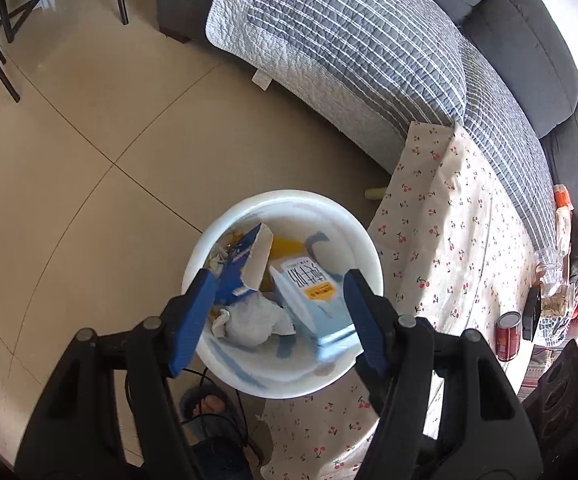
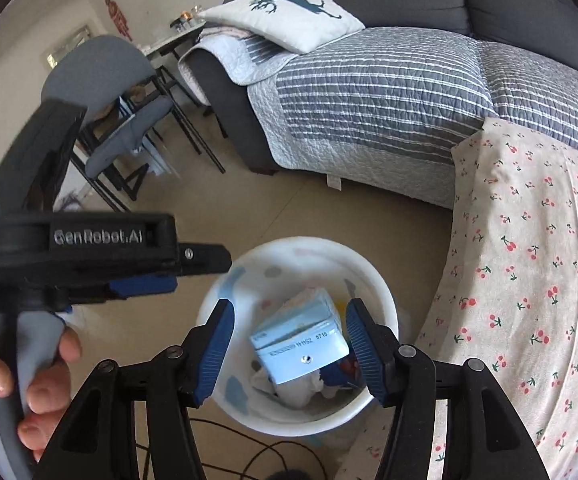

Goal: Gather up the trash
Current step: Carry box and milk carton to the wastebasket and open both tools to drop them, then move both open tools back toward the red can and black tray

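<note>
Both pairs of blue pads hang apart over the white bin (image 1: 363, 248). On my left gripper (image 1: 277, 316) the fingers (image 1: 193, 320) stand spread, nothing pressed between them; a torn blue carton (image 1: 245, 264) sits close, perhaps brushing one. My right gripper (image 2: 289, 344) is likewise spread above a pale blue box (image 2: 301, 344) lying in the bin on crumpled tissue (image 1: 255, 320), beside the cherry-print cloth (image 2: 529, 260).

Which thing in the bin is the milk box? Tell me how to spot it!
Find the white round bin on the floor beside the cherry-print cloth. Inside it, on the side nearest that cloth, leans a pale blue carton. Unlike the dark blue torn box and the crumpled white tissue, it has an orange-banded label.
</note>
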Demonstrator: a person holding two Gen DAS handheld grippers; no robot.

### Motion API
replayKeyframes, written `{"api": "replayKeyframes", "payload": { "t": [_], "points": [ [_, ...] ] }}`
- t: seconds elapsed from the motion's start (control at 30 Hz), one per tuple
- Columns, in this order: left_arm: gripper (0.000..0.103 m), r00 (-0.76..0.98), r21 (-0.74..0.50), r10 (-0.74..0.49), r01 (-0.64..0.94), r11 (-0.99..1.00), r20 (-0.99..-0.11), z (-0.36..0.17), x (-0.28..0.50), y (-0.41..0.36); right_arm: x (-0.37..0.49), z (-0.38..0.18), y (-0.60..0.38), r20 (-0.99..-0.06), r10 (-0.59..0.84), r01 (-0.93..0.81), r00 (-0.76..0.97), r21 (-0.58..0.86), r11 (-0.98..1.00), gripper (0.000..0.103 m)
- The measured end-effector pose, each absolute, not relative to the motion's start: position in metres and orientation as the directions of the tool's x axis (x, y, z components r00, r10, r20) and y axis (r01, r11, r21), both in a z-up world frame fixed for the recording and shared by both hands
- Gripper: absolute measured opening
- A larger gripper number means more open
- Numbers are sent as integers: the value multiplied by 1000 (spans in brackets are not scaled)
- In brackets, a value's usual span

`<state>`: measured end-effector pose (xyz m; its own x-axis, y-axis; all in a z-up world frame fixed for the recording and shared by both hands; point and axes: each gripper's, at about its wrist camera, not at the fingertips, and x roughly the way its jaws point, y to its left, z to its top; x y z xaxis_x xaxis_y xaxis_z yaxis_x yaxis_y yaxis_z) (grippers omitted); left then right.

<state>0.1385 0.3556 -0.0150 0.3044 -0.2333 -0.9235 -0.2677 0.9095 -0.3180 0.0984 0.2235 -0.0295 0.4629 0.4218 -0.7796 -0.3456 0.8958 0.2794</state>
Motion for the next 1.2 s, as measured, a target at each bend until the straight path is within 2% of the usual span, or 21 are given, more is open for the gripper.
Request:
{"api": "replayKeyframes", "payload": {
  "t": [0.33, 0.67, 1.0, 1.2],
  "points": [
    [67, 307, -292, -228, -179, 940, -924, -7, 138, 326, 88, -34, 174, -808, 409, -315, 423, 292, 903, 62],
    [67, 306, -279, -237, -100, 955, -922, 2, 140, 284, 68, -14, 108, -832, 334, -306, 443, 210, 929, 65],
    [67, 263, -268, -258, -2, 964, -930, 8, 139, 214, 53, -2, 43, -859, 269, -269, 435, 162, 950, 66],
    [67, 243, -286, -299, 87, 954, -923, 16, 135, 155, 44, 16, -5, -864, 191, -247, 465, 80, 966, 68]
  ]
}}
